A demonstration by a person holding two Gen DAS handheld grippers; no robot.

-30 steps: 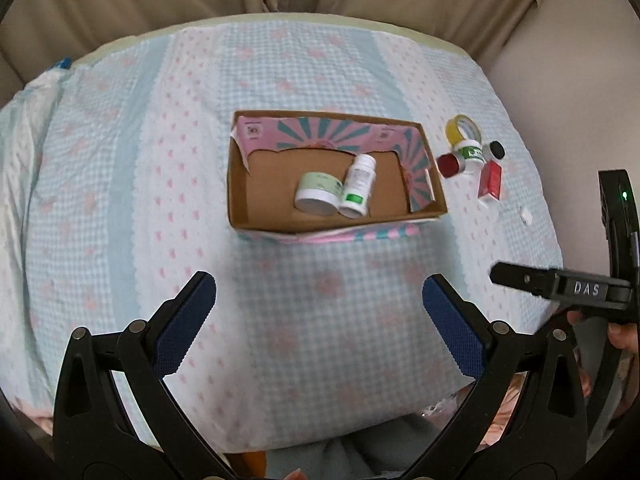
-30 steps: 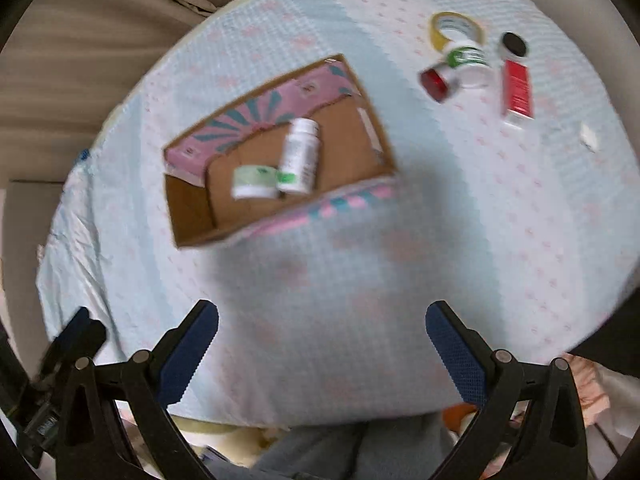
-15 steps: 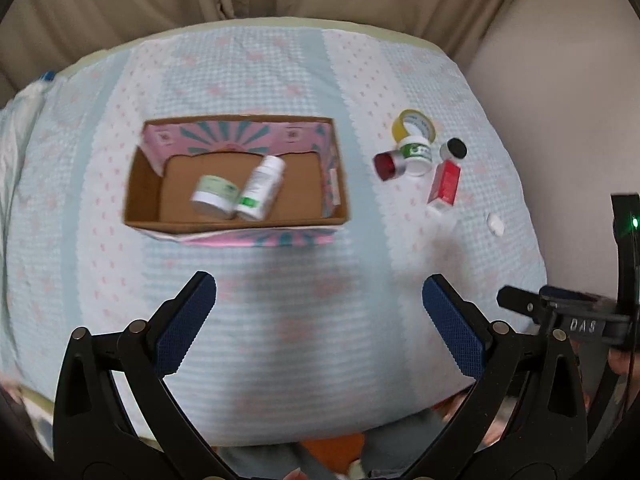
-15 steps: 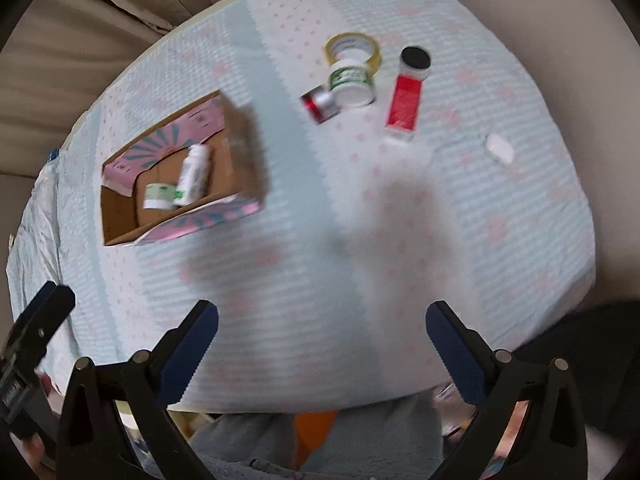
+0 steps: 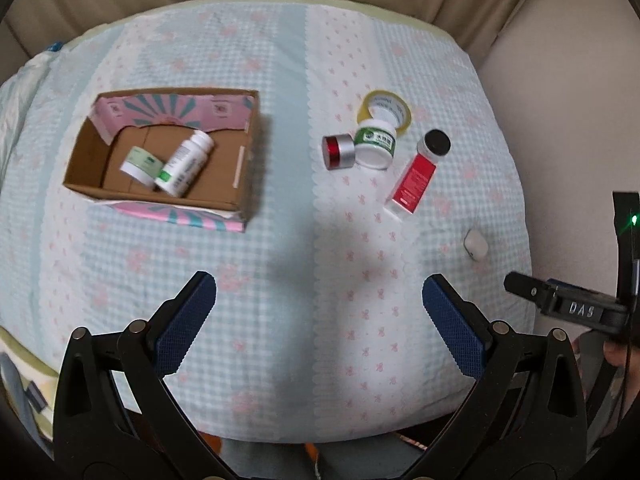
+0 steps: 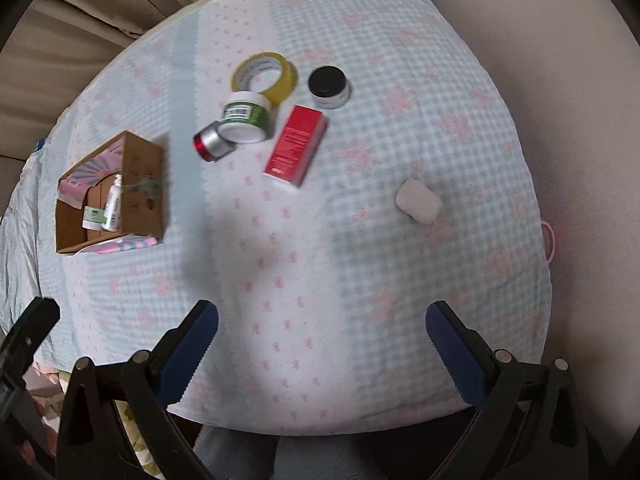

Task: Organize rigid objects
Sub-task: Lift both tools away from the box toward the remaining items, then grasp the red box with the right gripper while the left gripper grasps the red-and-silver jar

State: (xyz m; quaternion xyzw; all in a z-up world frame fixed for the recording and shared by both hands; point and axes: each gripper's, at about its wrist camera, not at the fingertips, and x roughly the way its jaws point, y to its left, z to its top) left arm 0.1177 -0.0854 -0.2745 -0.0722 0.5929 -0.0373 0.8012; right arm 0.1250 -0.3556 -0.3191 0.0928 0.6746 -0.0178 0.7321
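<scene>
While both tongs, left (image 5: 319, 312) and right (image 6: 322, 338), are held released, a red box (image 6: 298, 142) is seen at twelve o'clock.

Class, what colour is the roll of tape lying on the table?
Yellow. The tape shows best in the right wrist view, beside the green-labelled jar.

Soft even daylight, faint shadows on bedcover (image 5: 280, 248) — slight motion blur, strong fisheye warp at edges
</scene>
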